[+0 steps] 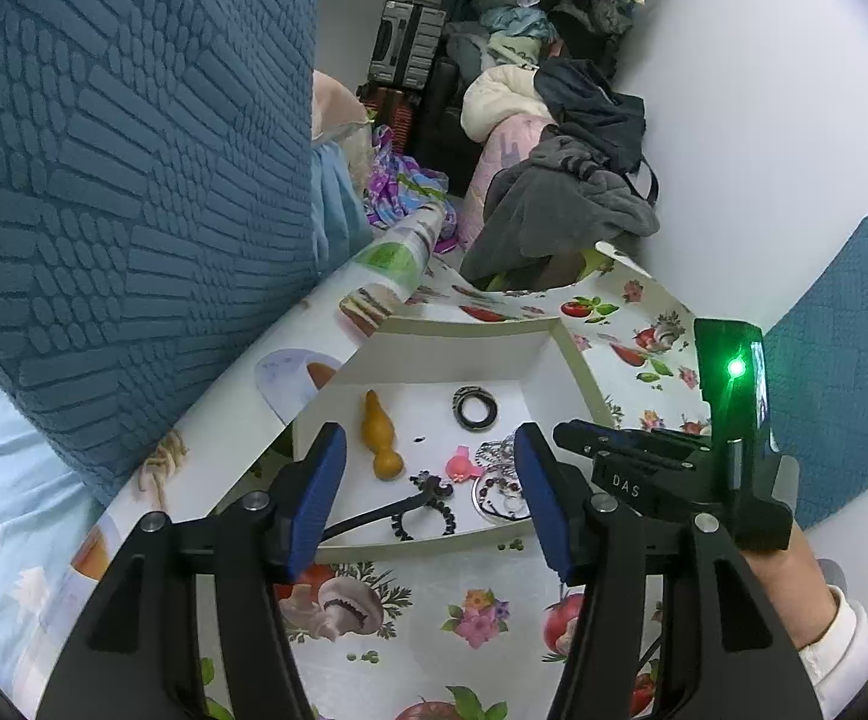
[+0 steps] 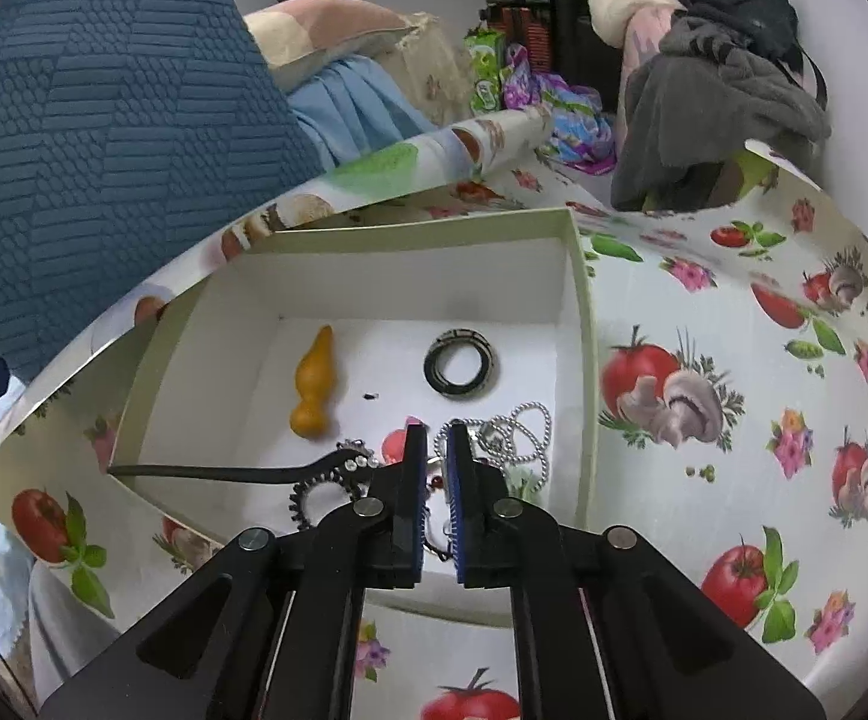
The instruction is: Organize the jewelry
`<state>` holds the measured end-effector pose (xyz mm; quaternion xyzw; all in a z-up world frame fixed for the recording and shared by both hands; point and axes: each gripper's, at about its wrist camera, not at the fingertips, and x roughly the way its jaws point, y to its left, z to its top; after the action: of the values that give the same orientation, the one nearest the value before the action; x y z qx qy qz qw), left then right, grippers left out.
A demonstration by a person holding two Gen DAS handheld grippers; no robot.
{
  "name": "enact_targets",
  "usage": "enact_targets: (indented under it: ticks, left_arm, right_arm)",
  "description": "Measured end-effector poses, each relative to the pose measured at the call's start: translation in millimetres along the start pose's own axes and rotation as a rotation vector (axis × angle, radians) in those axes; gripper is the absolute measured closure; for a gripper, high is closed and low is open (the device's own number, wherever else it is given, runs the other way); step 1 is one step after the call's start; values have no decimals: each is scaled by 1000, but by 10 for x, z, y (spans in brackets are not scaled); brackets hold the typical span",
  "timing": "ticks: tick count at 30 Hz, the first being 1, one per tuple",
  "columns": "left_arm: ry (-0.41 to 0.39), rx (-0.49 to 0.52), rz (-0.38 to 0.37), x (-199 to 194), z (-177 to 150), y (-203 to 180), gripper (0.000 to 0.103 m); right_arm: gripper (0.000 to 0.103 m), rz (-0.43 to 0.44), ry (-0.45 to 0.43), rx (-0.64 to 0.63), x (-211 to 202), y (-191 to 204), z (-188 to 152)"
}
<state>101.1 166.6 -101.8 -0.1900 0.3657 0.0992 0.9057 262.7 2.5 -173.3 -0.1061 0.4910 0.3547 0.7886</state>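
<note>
A shallow white box (image 1: 571,360) (image 2: 583,312) on the table holds jewelry: an orange gourd-shaped piece (image 1: 381,435) (image 2: 314,381), black-and-white bangles (image 1: 474,408) (image 2: 460,363), a pink piece (image 1: 460,463) (image 2: 395,441), a silver bead chain (image 2: 523,432), a black toothed hair piece with a long handle (image 1: 428,510) (image 2: 314,483). My left gripper (image 1: 431,498) is open, held over the box's near edge. My right gripper (image 2: 438,462) is nearly closed inside the box, jaws around a small chain or ring piece (image 2: 436,480). It also shows in the left wrist view (image 1: 619,450).
The table (image 2: 733,420) has a vegetable-print oilcloth. A blue textured cushion (image 1: 134,180) (image 2: 104,120) rises at left. Piled clothes (image 1: 565,198) (image 2: 721,96) lie past the table's far end, beside a white wall.
</note>
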Motion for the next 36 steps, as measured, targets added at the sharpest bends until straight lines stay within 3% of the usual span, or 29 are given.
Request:
enact_targets:
  ticks: [2, 6, 12, 16, 20, 24, 26, 30, 36]
  left_arm:
    - [-9, 1, 1, -48, 18, -32, 41]
    - [-50, 22, -4, -253, 118, -131, 39]
    - [-136, 67, -11, -674, 286, -331, 33]
    - [-147, 79, 38, -917, 349, -435, 27]
    - [-178, 63, 50, -1130, 372, -445, 23]
    - [-194, 63, 46, -1278, 322, -484, 20]
    - [-196, 71, 54, -1322, 292, -508, 19]
    - [-205, 76, 44, -1414, 204, -573, 18]
    - [-210, 80, 41, -1441, 67, -618, 16]
  right_arm:
    - [85, -5, -19, 6, -116, -26, 18]
    - [84, -10, -91, 24, -493, -61, 113]
    - [83, -15, -261, 7, -1422, 38, 282]
    - [77, -7, -370, 19, -2000, 119, 270]
    - [61, -8, -443, 22, -2425, 181, 131]
    - [25, -56, -504, 14, -2706, 240, -34]
    - [21, -86, -525, 3, -2798, 282, -113]
    - [0, -104, -551, 4, -2897, 324, -293]
    - [0, -136, -559, 16, -2927, 373, -556]
